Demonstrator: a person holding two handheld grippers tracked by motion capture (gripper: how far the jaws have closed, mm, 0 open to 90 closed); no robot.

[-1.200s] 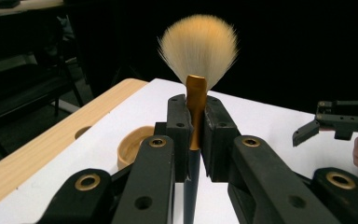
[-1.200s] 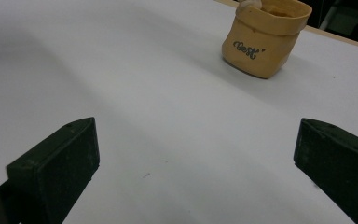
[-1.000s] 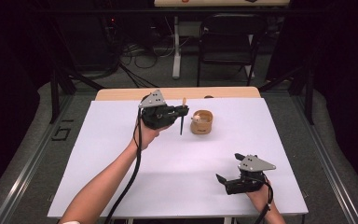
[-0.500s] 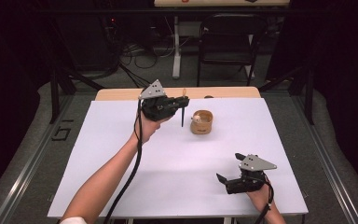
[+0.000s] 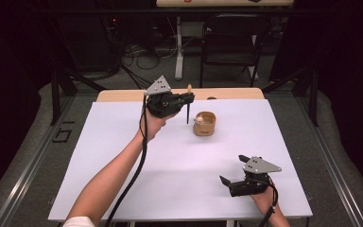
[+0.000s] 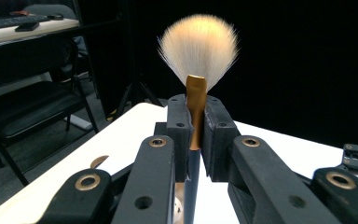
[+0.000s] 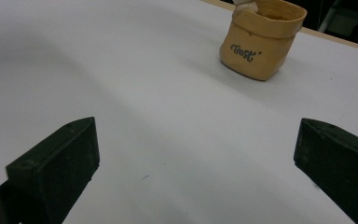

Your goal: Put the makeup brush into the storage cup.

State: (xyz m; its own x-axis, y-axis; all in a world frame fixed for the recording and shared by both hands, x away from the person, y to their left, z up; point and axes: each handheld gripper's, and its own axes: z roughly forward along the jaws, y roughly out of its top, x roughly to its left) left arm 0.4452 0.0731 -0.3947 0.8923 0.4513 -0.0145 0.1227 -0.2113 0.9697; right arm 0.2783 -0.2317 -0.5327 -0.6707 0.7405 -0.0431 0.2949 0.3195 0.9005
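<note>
left gripper (image 5: 182, 100) is raised over the far part of the white table (image 5: 123, 179), jaws clamped on the gold ferrule of an upright makeup brush (image 6: 196, 93), fluffy pale bristles up, dark thin handle hanging down. just right of it sits a small tan sack-shaped pot (image 5: 204, 124) with script lettering, plenty of bare tabletop around. right gripper (image 5: 231, 177) rests near the front right edge, jaws wide apart with nothing between them.

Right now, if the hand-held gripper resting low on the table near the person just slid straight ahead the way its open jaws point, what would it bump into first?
Probably the tan pot. The right gripper faces bare white table, and the pot stands ahead, slightly off to one side, so it might just slip past.
</note>
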